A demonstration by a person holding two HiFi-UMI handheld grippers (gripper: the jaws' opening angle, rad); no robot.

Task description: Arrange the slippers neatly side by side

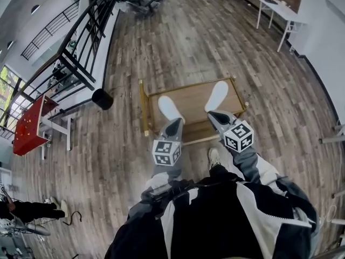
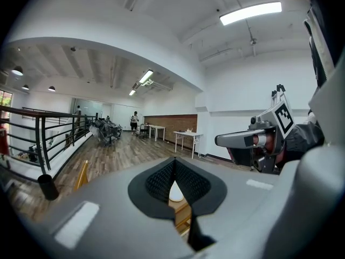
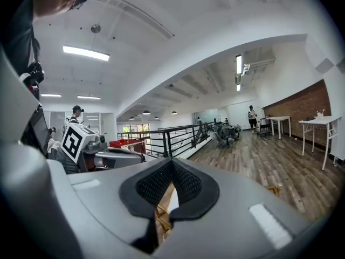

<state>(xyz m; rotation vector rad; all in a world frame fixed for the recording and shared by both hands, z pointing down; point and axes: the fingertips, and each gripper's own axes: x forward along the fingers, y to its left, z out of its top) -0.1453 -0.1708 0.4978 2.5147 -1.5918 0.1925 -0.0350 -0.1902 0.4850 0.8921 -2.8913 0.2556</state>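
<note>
Two white slippers lie apart on a low wooden table (image 1: 193, 106) with a gold frame. The left slipper (image 1: 170, 108) points up and to the left, while the right slipper (image 1: 216, 95) leans to the right. My left gripper (image 1: 175, 122) hovers at the near end of the left slipper, shut with nothing in it. My right gripper (image 1: 214, 114) is at the near end of the right slipper, also shut and empty. In the left gripper view the closed gripper (image 2: 173, 169) shows a sliver of white slipper (image 2: 176, 192) below it. The right gripper view shows its own gripper (image 3: 171, 169) closed.
A black bin (image 1: 102, 99) stands on the plank floor left of the table, by a black railing (image 1: 81, 42). A red table (image 1: 29, 124) is at the far left and a white table (image 1: 280, 9) at the back right. My shoe (image 1: 214, 156) is just short of the table.
</note>
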